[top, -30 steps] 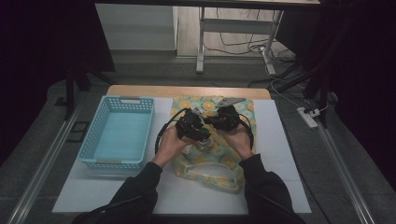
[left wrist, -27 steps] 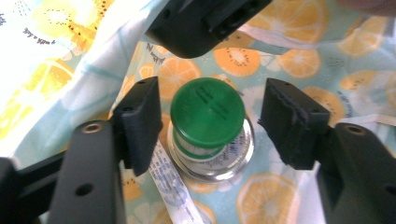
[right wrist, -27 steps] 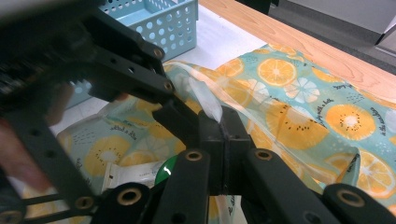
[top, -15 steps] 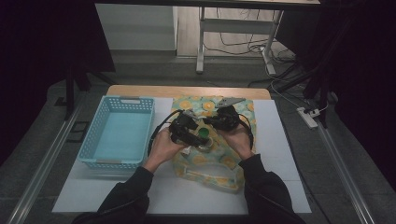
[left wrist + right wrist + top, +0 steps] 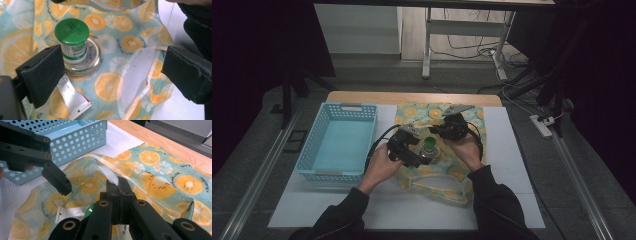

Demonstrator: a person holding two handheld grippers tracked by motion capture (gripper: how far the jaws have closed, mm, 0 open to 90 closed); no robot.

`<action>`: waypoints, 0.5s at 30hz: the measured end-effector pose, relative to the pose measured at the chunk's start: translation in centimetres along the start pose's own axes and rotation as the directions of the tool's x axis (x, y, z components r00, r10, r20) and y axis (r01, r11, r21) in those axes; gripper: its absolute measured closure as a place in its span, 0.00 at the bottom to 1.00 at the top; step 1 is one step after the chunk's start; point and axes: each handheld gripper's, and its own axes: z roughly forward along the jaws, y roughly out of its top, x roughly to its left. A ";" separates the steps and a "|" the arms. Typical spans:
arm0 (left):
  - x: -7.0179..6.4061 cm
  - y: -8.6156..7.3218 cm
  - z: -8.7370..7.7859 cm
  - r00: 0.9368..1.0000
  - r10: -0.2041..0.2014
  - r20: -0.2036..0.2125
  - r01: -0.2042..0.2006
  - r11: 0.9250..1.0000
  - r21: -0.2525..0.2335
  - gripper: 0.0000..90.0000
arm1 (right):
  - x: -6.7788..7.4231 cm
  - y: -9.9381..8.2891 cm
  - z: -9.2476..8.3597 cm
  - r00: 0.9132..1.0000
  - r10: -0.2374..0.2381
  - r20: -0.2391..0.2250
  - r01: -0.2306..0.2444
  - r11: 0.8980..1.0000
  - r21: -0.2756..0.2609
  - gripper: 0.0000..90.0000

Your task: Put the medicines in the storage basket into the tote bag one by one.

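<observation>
Blue basket (image 5: 338, 141) beside citrus-print bag (image 5: 439, 116)

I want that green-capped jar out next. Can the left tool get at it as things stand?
Probably yes: the left tool is open, and the green-capped jar stands upright and uncovered beside one pad. The right tool pinches the bag's edge aside.

A teal bag (image 5: 130, 42) printed with orange slices, a green-lidded jar (image 5: 72, 41), a light-blue basket (image 5: 337, 142).

Your citrus-print bag (image 5: 439, 150) lies flat on the counter, right of centre, with its clear handle raised. On it a green-capped bottle (image 5: 72, 41) stands upright on a round jar lid (image 5: 86, 63), and a white tube (image 5: 72, 98) lies just beside them.
</observation>
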 end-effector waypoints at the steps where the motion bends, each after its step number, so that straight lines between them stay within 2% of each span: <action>1: 0.0 -0.1 0.0 1.000 0.004 0.000 -0.004 1.000 -0.001 0.04 | 0.0 0.0 0.0 1.000 -0.001 0.000 0.001 1.000 0.000 0.99; 10: -0.9 -1.0 0.0 1.000 0.029 -0.004 -0.029 1.000 -0.001 0.04 | 0.1 0.0 0.0 1.000 -0.003 -0.003 0.003 1.000 0.000 0.99; 15: -1.5 -1.7 0.2 0.998 0.044 -0.035 -0.044 0.999 0.001 0.00 | 0.1 0.0 0.0 1.000 -0.003 -0.003 0.003 1.000 0.000 0.99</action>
